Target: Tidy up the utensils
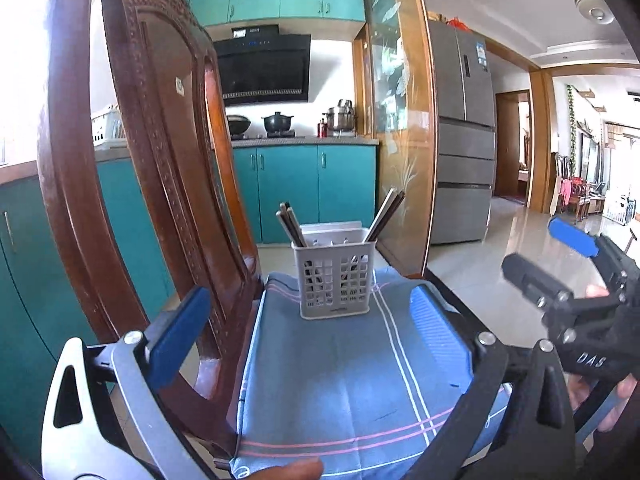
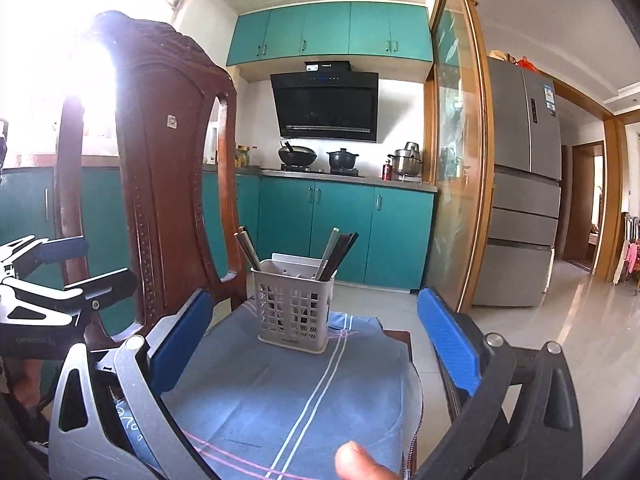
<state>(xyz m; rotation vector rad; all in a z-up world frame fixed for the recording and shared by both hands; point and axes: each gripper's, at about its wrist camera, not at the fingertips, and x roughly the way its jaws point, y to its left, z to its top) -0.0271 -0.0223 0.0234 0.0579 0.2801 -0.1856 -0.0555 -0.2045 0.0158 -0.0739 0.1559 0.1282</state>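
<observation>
A grey slotted utensil basket [image 1: 335, 280] [image 2: 294, 304] stands upright on a blue cloth [image 1: 352, 376] [image 2: 288, 392] over a chair seat. Dark chopsticks [image 1: 292, 226] [image 2: 249, 249] lean out of its left side, and more chopsticks [image 1: 386, 214] [image 2: 338, 254] lean out of its right side. My left gripper [image 1: 316, 332] is open and empty, short of the basket. My right gripper [image 2: 316, 344] is open and empty, also short of the basket. The right gripper also shows in the left wrist view [image 1: 560, 264], and the left gripper in the right wrist view [image 2: 80, 264].
The carved wooden chair back [image 1: 160, 152] [image 2: 168, 168] rises close on the left. Teal kitchen cabinets [image 1: 304, 188] [image 2: 344, 232] and a stove with pots stand behind. A glass door [image 1: 400, 120] and a grey fridge [image 2: 524, 184] stand to the right, beside a tiled floor.
</observation>
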